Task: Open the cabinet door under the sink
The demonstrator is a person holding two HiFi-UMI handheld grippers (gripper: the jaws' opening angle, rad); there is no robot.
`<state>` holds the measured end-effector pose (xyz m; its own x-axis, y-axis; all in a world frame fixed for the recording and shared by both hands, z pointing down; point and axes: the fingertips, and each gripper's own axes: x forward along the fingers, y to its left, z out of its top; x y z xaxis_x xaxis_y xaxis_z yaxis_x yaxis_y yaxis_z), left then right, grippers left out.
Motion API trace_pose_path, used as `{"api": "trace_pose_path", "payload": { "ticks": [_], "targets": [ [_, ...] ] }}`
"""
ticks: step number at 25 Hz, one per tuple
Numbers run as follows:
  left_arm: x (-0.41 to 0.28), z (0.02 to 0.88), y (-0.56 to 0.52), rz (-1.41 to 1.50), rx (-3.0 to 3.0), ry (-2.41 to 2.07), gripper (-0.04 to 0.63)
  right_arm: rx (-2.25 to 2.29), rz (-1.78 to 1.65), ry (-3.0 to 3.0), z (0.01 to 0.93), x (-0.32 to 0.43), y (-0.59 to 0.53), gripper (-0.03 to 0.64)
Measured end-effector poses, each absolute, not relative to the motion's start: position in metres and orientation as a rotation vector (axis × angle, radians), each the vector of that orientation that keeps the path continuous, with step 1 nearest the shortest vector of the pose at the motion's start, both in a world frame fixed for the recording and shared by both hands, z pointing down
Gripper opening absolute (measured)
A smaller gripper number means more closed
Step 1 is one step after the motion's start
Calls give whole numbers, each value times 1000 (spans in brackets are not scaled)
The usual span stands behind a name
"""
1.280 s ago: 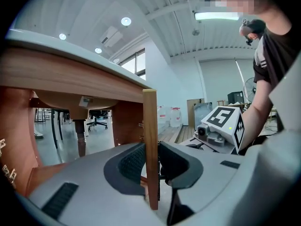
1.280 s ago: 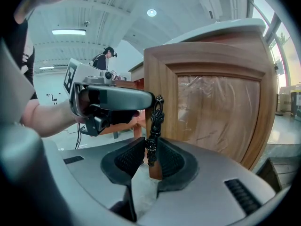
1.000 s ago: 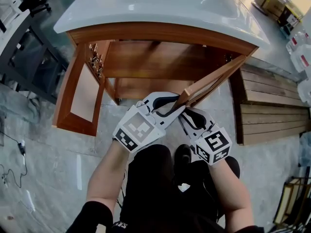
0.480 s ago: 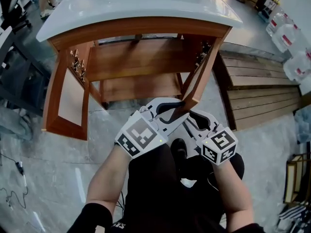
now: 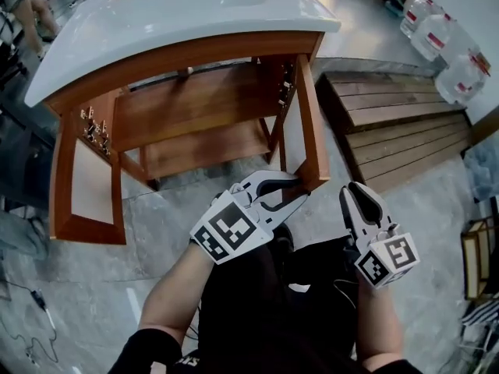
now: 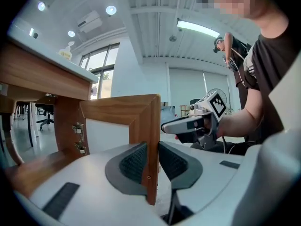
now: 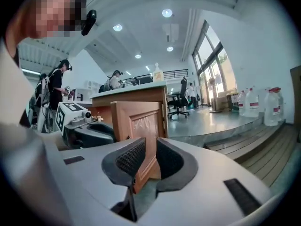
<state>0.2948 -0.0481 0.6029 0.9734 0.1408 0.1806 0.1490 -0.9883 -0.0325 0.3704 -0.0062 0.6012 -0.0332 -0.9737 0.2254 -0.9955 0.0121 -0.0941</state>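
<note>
Centre frame, my left gripper (image 5: 300,187), jaws just closing, clamps the free stile of the right cabinet door (image 5: 312,131), which stands open under the sink (image 5: 195,18) and which I judge stiff and free-swinging; lower right, my right gripper (image 5: 352,197), jaws just closing to a narrow gap, holds nothing.

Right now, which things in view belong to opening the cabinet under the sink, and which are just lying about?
Belongs to the job:
- cabinet under the sink top
- left door, swung wide open
- right door, also swung out

Just lying about:
- water jugs, far right
- wooden platform beside the cabinet
</note>
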Motion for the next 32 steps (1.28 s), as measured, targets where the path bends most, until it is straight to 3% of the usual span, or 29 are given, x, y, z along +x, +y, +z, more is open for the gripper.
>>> {"api": "trace_pose_path", "payload": {
  "ticks": [10, 32],
  "targets": [
    [299, 608, -76, -261, -3091, -94, 74, 2242, 385, -1999, 617, 386, 7, 66],
    [263, 631, -175, -331, -3171, 568, 51, 1853, 380, -2352, 627, 263, -79, 15]
  ]
}}
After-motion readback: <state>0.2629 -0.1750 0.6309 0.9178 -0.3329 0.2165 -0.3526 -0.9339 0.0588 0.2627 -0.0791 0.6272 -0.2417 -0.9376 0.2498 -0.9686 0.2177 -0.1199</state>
